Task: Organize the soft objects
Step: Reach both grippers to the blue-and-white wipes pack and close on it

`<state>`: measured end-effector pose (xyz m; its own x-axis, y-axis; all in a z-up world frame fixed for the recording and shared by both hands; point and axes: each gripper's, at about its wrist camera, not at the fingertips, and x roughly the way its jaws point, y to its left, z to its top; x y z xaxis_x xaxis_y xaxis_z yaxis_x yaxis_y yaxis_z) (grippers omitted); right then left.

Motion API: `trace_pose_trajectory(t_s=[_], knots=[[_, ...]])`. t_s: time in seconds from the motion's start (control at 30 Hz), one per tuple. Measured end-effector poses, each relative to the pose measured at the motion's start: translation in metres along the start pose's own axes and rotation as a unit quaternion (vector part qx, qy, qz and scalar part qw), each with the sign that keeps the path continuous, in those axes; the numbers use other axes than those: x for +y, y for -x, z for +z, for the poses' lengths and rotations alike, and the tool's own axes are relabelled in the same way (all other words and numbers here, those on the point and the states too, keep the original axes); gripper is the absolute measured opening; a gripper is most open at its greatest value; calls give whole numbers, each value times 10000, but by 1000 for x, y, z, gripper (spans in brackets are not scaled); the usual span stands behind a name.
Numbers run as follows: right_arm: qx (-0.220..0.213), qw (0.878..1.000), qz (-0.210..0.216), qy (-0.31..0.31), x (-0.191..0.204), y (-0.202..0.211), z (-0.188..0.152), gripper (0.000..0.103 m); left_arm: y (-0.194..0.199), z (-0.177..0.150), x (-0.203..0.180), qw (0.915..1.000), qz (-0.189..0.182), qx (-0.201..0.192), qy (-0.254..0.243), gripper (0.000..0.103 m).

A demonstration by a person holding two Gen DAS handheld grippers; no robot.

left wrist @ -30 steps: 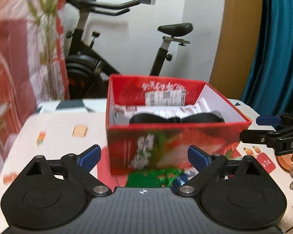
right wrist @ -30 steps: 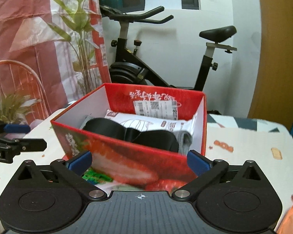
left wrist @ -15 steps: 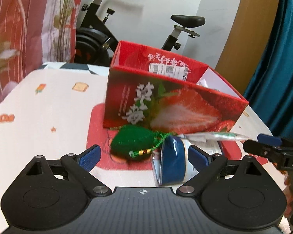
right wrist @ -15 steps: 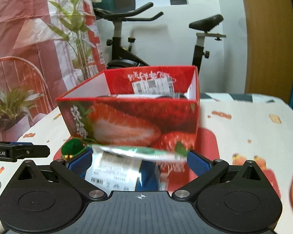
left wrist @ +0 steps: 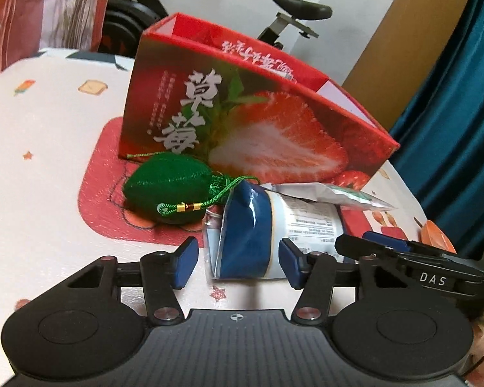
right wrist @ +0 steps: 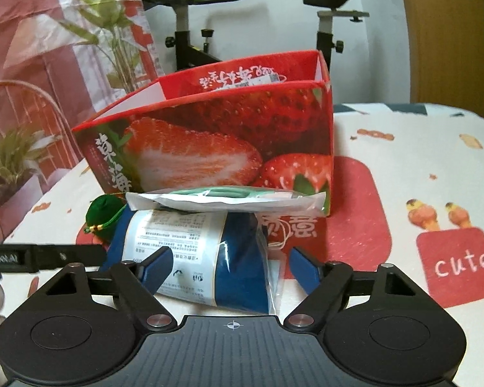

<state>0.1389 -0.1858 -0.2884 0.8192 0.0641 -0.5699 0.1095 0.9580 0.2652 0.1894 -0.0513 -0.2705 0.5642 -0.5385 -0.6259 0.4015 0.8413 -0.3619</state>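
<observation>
A blue soft item in a clear plastic pack (left wrist: 251, 232) (right wrist: 209, 258) lies on the table in front of a red strawberry box (left wrist: 242, 119) (right wrist: 216, 142). A flat white and green packet (left wrist: 332, 195) (right wrist: 226, 198) rests on top of it. A green knitted pouch with a cord (left wrist: 167, 190) (right wrist: 105, 209) lies to its left. My left gripper (left wrist: 238, 266) is open, its fingers either side of the pack's near end. My right gripper (right wrist: 230, 266) is open, straddling the pack from the other side. Neither gripper is closed on the pack.
The table has a white patterned cloth (left wrist: 32, 148) with a red mat (right wrist: 358, 213) under the box. An exercise bike (right wrist: 190, 32) and a plant (right wrist: 106, 29) stand behind the table. A teal curtain (left wrist: 451, 113) hangs at the right.
Both grippers have dropped lower and moved in toward the blue pack, so that their fingers now flank it. The box interior has gone out of view.
</observation>
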Motion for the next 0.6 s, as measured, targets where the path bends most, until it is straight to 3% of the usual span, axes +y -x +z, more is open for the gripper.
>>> trace_pose_trajectory(t_s=[0.27,0.6], knots=[[205,9988,157,-417,-6,-21,1,77,-19,-2,2,9997,-132,143,178,57],[236,9978,233,-571,-2,-20,-8,58,-19,-10,-4,9997,-12,187,-144,49]])
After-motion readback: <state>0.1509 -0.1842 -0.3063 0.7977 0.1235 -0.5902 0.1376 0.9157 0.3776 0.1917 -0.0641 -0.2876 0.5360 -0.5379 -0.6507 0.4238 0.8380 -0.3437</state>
